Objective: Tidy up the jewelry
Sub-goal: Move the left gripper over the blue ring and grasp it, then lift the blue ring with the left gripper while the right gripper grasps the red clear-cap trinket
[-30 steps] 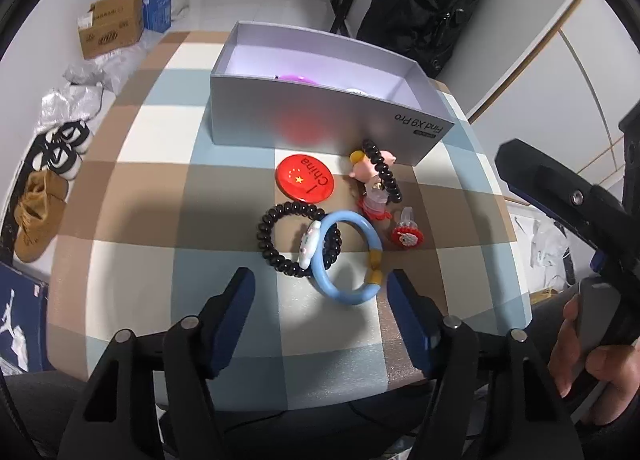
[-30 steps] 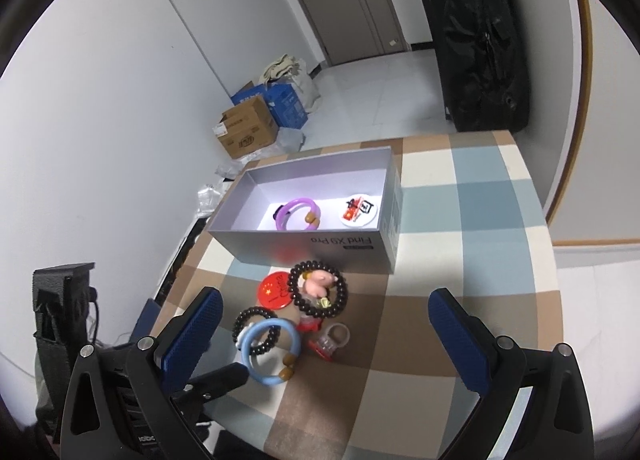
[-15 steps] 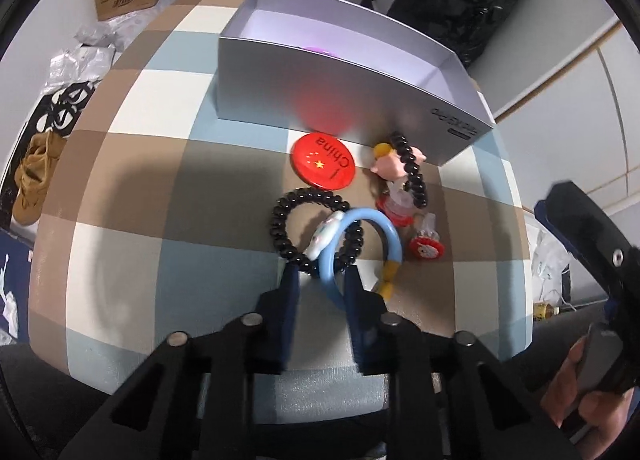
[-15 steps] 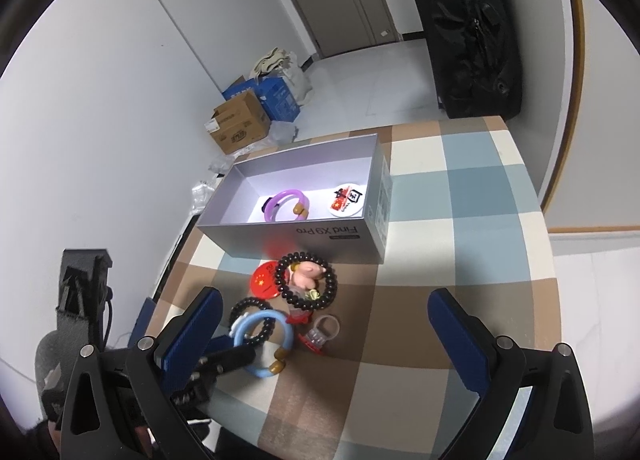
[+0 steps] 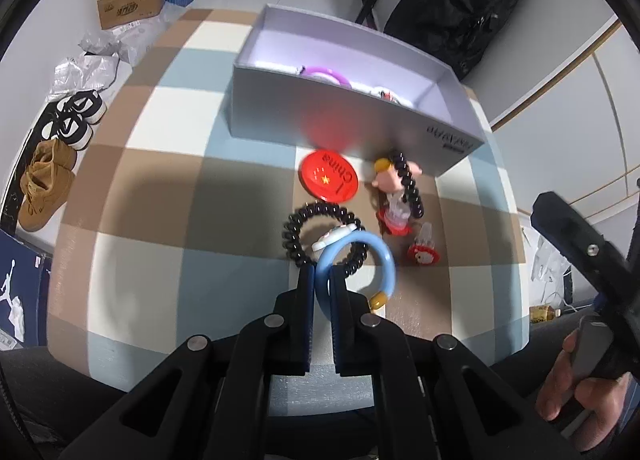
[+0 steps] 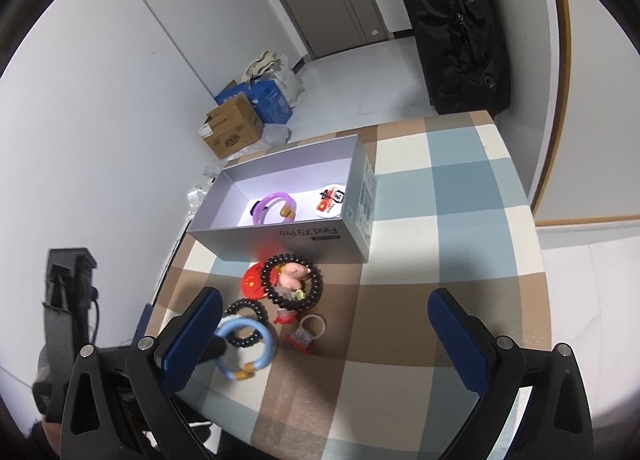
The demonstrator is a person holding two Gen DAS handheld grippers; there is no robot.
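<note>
The left gripper (image 5: 322, 286) has its jaws pinching the near rim of the light blue bangle (image 5: 362, 260), which lies on the checked bench (image 5: 160, 219) with its far side overlapping a black bead bracelet (image 5: 312, 227). From the right wrist view the same bangle (image 6: 250, 344) sits at the near left of the cluster, its yellow-brown clasp bead toward the bench edge.

The step in hand looks to be lifting this bangle and carrying it to the open grey box (image 5: 340, 119), where a purple bangle (image 6: 272, 205) and a round white badge (image 6: 330, 199) already lie. To do it well, the lift should go straight up first — the blue ring rests across the bead bracelet and beside a small white charm (image 5: 334, 238), and dragging it sideways would likely pull those along. The grip is on a thin curved rim, so the bangle may swing or twist; a slow rise and a level carry would keep it from slipping out. It needs to clear the box's near wall before being lowered, then be set down in the free space left of the purple bangle rather than dropped.

The right gripper (image 6: 324, 340) has its jaws spread wide with nothing between them, held above the bench near a second bead bracelet (image 6: 292, 280) that rings a pink pig figure (image 6: 294, 274). A red China badge (image 5: 330, 181) and two small red-based rings (image 5: 424, 250) wait beside the box.
</note>
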